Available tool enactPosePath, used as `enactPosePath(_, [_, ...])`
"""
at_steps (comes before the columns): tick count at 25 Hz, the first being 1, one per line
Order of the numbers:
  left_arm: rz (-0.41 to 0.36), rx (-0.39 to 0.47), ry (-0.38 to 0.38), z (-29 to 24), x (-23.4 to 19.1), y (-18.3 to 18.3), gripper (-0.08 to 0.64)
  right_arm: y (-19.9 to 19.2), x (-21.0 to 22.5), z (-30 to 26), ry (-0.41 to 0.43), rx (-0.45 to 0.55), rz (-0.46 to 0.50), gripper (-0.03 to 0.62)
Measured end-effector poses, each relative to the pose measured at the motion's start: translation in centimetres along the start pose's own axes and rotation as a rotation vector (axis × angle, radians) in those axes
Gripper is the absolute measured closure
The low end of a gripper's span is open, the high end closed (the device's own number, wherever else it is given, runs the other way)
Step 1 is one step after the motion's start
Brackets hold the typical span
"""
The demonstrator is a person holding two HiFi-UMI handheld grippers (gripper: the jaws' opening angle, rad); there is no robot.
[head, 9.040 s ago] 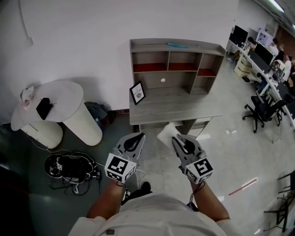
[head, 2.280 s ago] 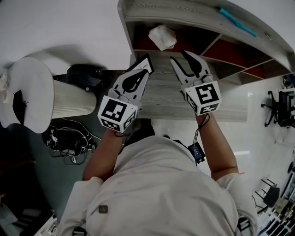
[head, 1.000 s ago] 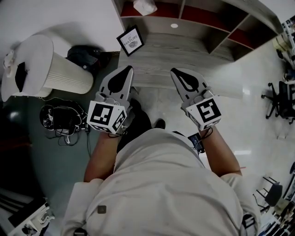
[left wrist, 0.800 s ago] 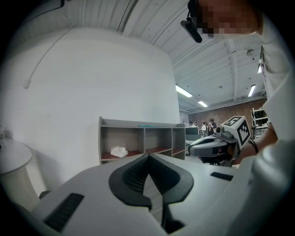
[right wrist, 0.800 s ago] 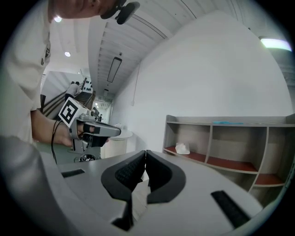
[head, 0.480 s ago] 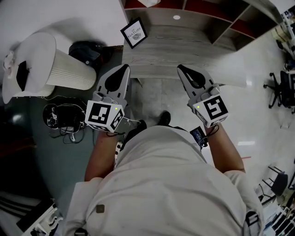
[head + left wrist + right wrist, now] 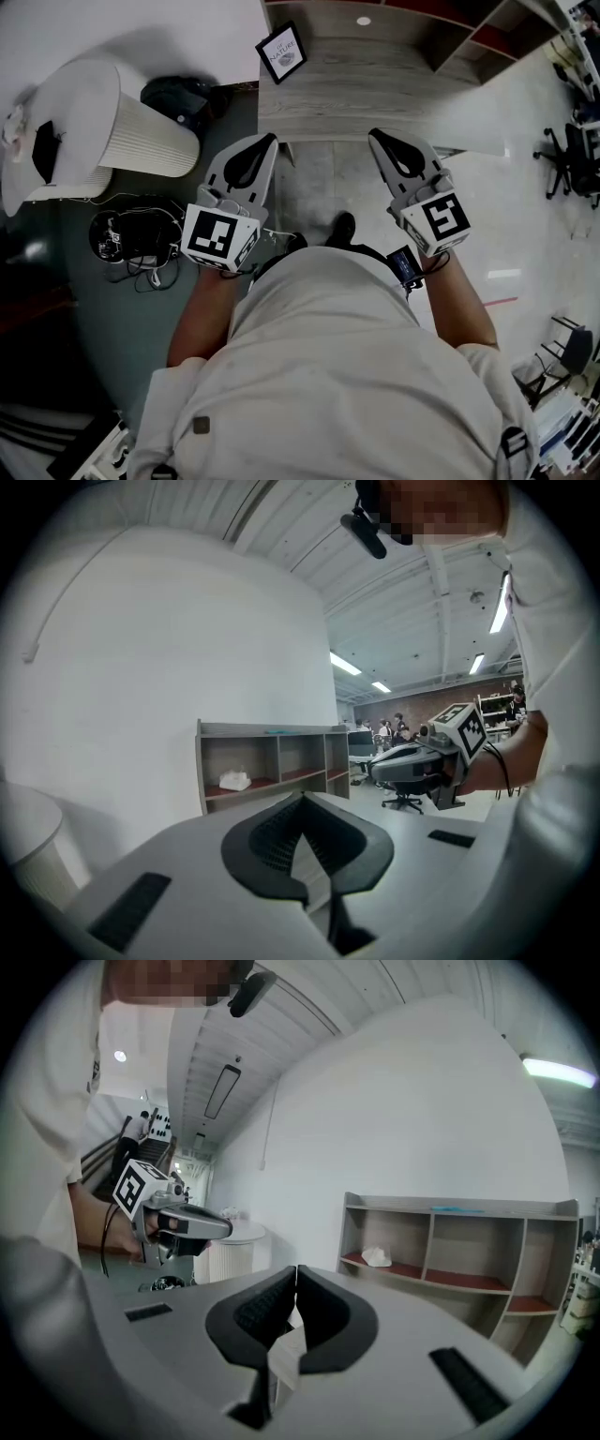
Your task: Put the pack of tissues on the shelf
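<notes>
The crumpled white pack of tissues point(image 7: 234, 781) lies in the left, red-floored compartment of the grey wooden shelf unit point(image 7: 272, 729). It sits at about 11 o'clock from the left gripper point(image 7: 302, 799) and about 1 o'clock from the right gripper point(image 7: 295, 1269), well apart from both. The jaws of each gripper are pressed together with nothing between them. The grey wood-grain desk surface point(image 7: 356, 84) lies at 12 o'clock.
</notes>
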State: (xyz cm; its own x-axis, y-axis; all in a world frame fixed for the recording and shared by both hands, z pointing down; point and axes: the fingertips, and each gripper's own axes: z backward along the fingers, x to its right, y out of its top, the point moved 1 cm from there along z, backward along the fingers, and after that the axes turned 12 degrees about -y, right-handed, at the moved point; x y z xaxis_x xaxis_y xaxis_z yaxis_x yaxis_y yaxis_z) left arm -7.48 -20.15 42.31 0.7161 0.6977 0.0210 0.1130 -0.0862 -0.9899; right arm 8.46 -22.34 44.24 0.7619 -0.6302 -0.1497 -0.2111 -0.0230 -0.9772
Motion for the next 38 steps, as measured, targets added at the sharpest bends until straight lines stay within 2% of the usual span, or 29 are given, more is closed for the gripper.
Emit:
enactPosePath(5, [0.011,0.015,-0.032,3.0,0.6,-0.2,0.546,1.1,-3.6,0.8,-0.002,0.018,-0.002,0.571])
enactPosePath(11, [0.007,0.021,-0.044,6.7,1.1,-0.9,0.546,1.4,-8.7,1.9,0.005,-0.034,-0.004,0.571])
enactPosePath(18, [0.000,0.023,-0.059,10.2,1.9,-1.5,0.546,1.4,-12.8,3.3,0.007,-0.020,0.012,0.571])
enactPosePath(25, [0.010,0.026,-0.062,12.0,2.2,-1.9,0.546,0.4,-14.8,5.5,-0.012,-0.047,0.004,0.571])
enactPosePath(29, [0.000,0.027,-0.072,12.1,2.7,-2.1,0.545,-0.2,-15.3,6.0,-0.020,-0.052,-0.003,0.571])
enactPosePath(38, [0.034,0.039,-0.090,11.6,3.2,-2.3,0.546,-0.3,-15.5,6.3,-0.021,-0.061,-0.017,0.571])
